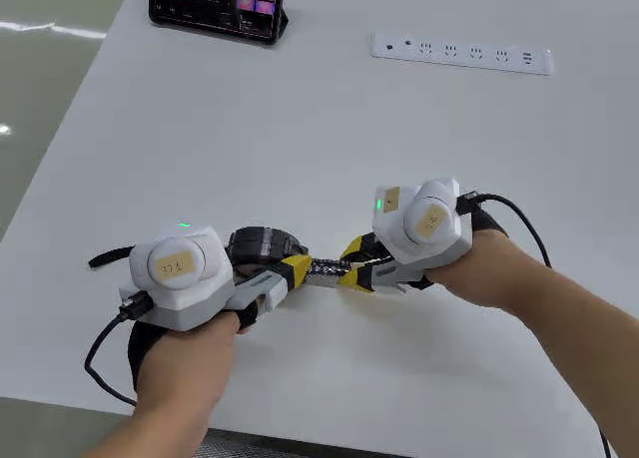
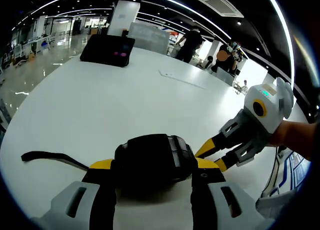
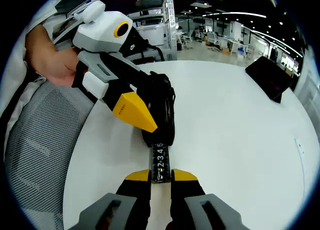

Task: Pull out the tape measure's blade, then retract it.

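Where the white table (image 1: 300, 129) nears its front edge, the person's left hand (image 1: 185, 363) and right hand (image 1: 489, 268) each hold a gripper, and a black cable (image 1: 100, 363) loops from the left one toward the bottom of the head view. The left gripper (image 2: 155, 166) has its yellow-tipped jaws pinching the black tape measure (image 2: 152, 157) from both sides, and the case rests on the table. In the head view the gripper's white body covers much of the case. A dark strap (image 2: 47, 157) trails left from the tape measure across the table, and its inner end is lost under the left jaw.

Just to the right, a short length of blade (image 3: 160, 160) reaches from the case to the right gripper (image 3: 161, 176), whose jaws are pressed onto it. The numbers 2 to 5 can be read on it, but the very tip is hidden between the jaws. In the right gripper view one left jaw covers part of the case.

Well beyond, toward the far right, a white power strip (image 1: 461, 54) lies flat. At the far edge stands a dark tablet (image 1: 218, 4), with its top cut off and its screen too small to read.
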The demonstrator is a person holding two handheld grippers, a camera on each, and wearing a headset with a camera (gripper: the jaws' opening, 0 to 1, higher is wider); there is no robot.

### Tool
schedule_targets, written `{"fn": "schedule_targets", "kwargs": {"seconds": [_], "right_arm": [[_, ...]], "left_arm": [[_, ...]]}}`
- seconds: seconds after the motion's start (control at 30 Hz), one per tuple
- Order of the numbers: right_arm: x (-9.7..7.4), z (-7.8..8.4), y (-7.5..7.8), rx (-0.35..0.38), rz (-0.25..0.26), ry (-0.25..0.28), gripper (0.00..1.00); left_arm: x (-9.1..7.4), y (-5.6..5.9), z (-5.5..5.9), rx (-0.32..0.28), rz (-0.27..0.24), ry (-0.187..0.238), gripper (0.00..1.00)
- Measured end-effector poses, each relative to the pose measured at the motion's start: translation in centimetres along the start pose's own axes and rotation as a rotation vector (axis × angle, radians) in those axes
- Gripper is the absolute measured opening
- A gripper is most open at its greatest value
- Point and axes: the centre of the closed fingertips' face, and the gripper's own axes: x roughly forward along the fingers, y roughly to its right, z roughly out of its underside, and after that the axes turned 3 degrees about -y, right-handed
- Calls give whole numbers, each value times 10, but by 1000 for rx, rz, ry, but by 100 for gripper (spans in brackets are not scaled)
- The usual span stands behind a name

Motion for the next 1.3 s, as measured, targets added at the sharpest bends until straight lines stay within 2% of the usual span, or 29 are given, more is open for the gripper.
{"fn": "schedule_targets", "kwargs": {"seconds": [0.63,1.3], "right_arm": [[17,-20,-1,-9,-12,20,11],[22,-23,-1,-4,-16,32,11]], "left_arm": [[0,1,0,0,6,-1,56],[0,1,1,9,5,0,56]]}}
